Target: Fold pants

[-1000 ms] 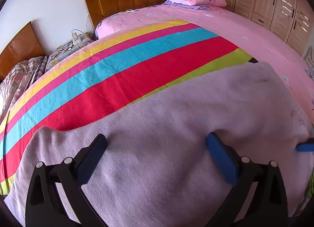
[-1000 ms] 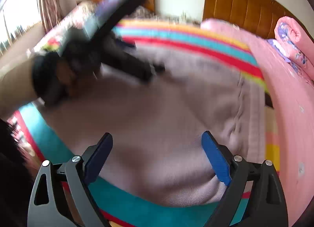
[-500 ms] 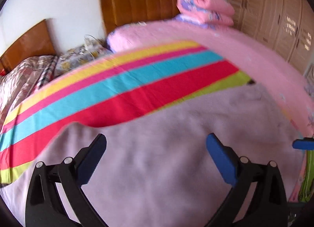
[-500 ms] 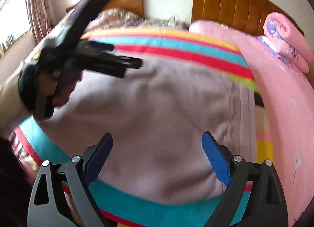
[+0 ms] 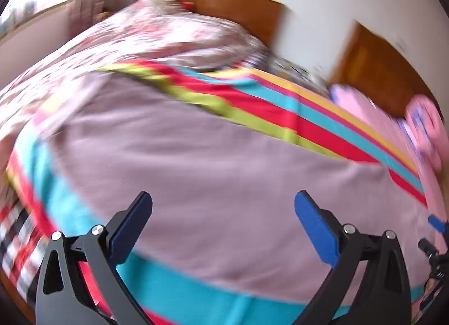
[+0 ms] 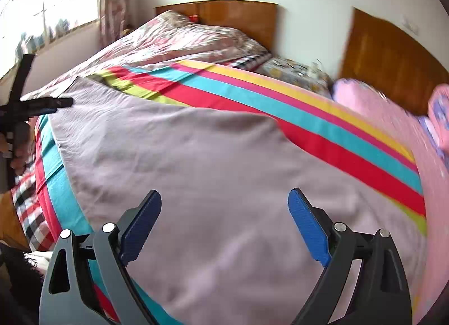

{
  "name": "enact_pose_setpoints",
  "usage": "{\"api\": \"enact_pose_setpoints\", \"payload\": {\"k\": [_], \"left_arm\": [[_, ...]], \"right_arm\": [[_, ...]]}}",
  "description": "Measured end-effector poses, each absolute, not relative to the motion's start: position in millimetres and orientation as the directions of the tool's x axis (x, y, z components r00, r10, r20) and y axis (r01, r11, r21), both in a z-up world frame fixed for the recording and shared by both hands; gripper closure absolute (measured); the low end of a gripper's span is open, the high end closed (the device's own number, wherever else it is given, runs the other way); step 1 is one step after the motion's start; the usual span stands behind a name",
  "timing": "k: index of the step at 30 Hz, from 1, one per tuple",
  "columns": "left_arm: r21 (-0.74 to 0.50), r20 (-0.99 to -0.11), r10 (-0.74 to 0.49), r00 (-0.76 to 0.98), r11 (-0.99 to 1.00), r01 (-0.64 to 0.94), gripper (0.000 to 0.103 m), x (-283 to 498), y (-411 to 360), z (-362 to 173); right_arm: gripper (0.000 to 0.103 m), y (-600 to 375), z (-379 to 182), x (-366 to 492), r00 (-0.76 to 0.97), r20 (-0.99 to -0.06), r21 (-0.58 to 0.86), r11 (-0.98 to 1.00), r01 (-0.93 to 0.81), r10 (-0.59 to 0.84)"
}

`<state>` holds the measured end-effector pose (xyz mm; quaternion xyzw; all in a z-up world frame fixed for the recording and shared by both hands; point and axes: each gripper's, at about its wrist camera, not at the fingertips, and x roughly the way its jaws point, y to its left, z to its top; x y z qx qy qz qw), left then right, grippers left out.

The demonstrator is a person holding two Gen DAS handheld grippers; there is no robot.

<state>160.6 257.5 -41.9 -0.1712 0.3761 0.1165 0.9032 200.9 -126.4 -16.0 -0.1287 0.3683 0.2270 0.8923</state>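
Pants (image 6: 210, 170) of pale mauve cloth lie spread flat across a striped sheet (image 6: 322, 125) on a bed, filling most of both wrist views. Their cloth shows soft creases toward the left edge, and one upper corner reaches the green stripe near a floral quilt (image 6: 196, 38). In the left wrist view the pants (image 5: 210, 156) are smeared by motion blur, and the sheet (image 5: 308, 120) runs in red, teal, yellow and green bands behind them.

Both tools hang above the cloth and touch nothing. The right gripper (image 6: 224, 210) has its blue-padded fingers (image 6: 308, 229) spread wide, with nothing between them. The left gripper (image 5: 223, 212) is likewise spread wide and empty over the pants' near edge. From the right wrist view, the left gripper (image 6: 42, 103) appears at the far left, held in a hand (image 6: 14, 151) beside the pants' left corner.

A pink blanket (image 6: 393, 117) covers the bed's right side, with a rolled pink quilt (image 6: 440, 111) at its far end. Two wooden headboards (image 6: 238, 22) stand against the white wall. A checked cloth (image 6: 28, 207) hangs at the bed's left edge.
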Motion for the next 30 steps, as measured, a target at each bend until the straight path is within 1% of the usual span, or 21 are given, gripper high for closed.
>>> {"api": "enact_pose_setpoints", "payload": {"k": [2, 3, 5, 6, 7, 8, 9, 10, 11, 13, 15, 17, 19, 20, 21, 22, 23, 25, 27, 28, 30], "left_arm": [[-0.309, -0.709, 0.103, 0.698, 0.844, -0.438, 0.002, 132.9, 315.3, -45.8], [-0.381, -0.698, 0.084, 0.711, 0.797, -0.469, 0.002, 120.0, 342.7, -49.3], [-0.57, -0.63, 0.011, 0.776, 0.672, -0.473, 0.003, 96.3, 394.6, -61.2], [-0.636, -0.604, -0.013, 0.797, 0.611, -0.472, 0.005, 87.5, 417.3, -68.2], [-0.688, -0.58, -0.042, 0.814, 0.561, -0.461, 0.011, 84.5, 435.6, -75.1], [-0.717, -0.563, -0.06, 0.824, 0.531, -0.452, 0.014, 83.6, 449.0, -80.6], [-0.731, -0.558, -0.066, 0.827, 0.512, -0.452, 0.021, 85.3, 459.0, -85.0], [-0.742, -0.553, -0.08, 0.829, 0.499, -0.447, 0.025, 88.9, 466.4, -88.9], [-0.758, -0.542, -0.103, 0.834, 0.489, -0.432, 0.027, 92.7, 471.8, -92.1], [-0.777, -0.529, -0.142, 0.837, 0.478, -0.411, 0.028, 102.1, 472.9, -97.3], [-0.772, -0.551, -0.167, 0.818, 0.475, -0.423, 0.028, 116.2, 469.6, -106.8], [-0.778, -0.555, -0.17, 0.814, 0.453, -0.436, 0.028, 124.0, 470.8, -116.0], [-0.795, -0.533, -0.165, 0.83, 0.434, -0.424, 0.03, 125.5, 475.3, -116.7], [-0.801, -0.522, -0.157, 0.838, 0.426, -0.42, 0.035, 125.9, 478.7, -116.4], [-0.804, -0.52, -0.153, 0.84, 0.421, -0.421, 0.056, 128.1, 483.0, -117.6], [-0.805, -0.523, -0.156, 0.838, 0.413, -0.426, 0.072, 130.0, 487.4, -119.9], [-0.814, -0.516, -0.165, 0.841, 0.4, -0.421, 0.08, 132.1, 492.7, -122.9], [-0.835, -0.493, -0.179, 0.851, 0.374, -0.405, 0.084, 133.5, 498.8, -128.2], [-0.835, -0.488, -0.167, 0.857, 0.374, -0.403, 0.086, 133.0, 497.5, -128.8], [-0.829, -0.49, -0.153, 0.858, 0.386, -0.405, 0.087, 131.1, 494.1, -126.5], [-0.804, -0.502, -0.114, 0.857, 0.427, -0.414, 0.088, 127.3, 485.1, -116.5]], "right_arm": [[0.015, -97.7, -12.9, 203.2, 0.619, -0.708, -0.053, 0.849, -0.526, 0.339], [0.015, -85.0, -12.0, 204.5, 0.61, -0.707, -0.035, 0.844, -0.535, 0.357], [0.015, -60.3, -12.7, 204.7, 0.585, -0.709, 0.001, 0.831, -0.556, 0.393], [0.015, -49.6, -14.9, 204.9, 0.574, -0.713, 0.008, 0.824, -0.566, 0.402], [0.015, -37.7, -17.4, 204.5, 0.561, -0.723, 0.008, 0.816, -0.578, 0.404], [0.015, -27.0, -20.1, 203.1, 0.553, -0.73, 0.001, 0.81, -0.587, 0.401], [0.015, -16.5, -22.7, 201.7, 0.546, -0.738, -0.006, 0.804, -0.594, 0.397], [0.015, -10.6, -24.2, 199.4, 0.538, -0.745, -0.01, 0.8, -0.6, 0.394], [0.015, -4.9, -25.5, 198.3, 0.531, -0.752, -0.013, 0.796, -0.605, 0.391], [0.015, 2.3, -25.9, 196.2, 0.527, -0.76, -0.022, 0.795, -0.606, 0.381], [0.015, 4.1, -27.7, 197.8, 0.526, -0.763, -0.022, 0.798, -0.602, 0.376], [0.015, 3.9, -26.7, 199.2, 0.527, -0.763, -0.017, 0.803, -0.595, 0.374], [0.015, 4.9, -25.6, 201.9, 0.526, -0.76, -0.007, 0.805, -0.594, 0.382], [0.015, 6.2, -23.4, 203.2, 0.524, -0.755, 0.004, 0.802, -0.598, 0.395], [0.015, 8.7, -20.8, 204.8, 0.522, -0.746, 0.016, 0.796, -0.605, 0.413], [0.014, 12.3, -18.4, 206.5, 0.518, -0.736, 0.033, 0.787, -0.616, 0.436], [0.014, 18.9, -15.9, 209.8, 0.504, -0.725, 0.06, 0.772, -0.632, 0.469], [0.014, 38.2, -16.0, 215.5, 0.452, -0.72, 0.107, 0.728, -0.677, 0.526], [0.014, 64.5, -23.8, 216.6, 0.402, -0.719, 0.118, 0.67, -0.733, 0.566], [0.014, 78.8, -33.3, 217.4, 0.378, -0.74, 0.108, 0.653, -0.75, 0.556], [0.015, 102.0, -57.0, 220.8, 0.343, -0.806, 0.065, 0.648, -0.759, 0.483]]}}
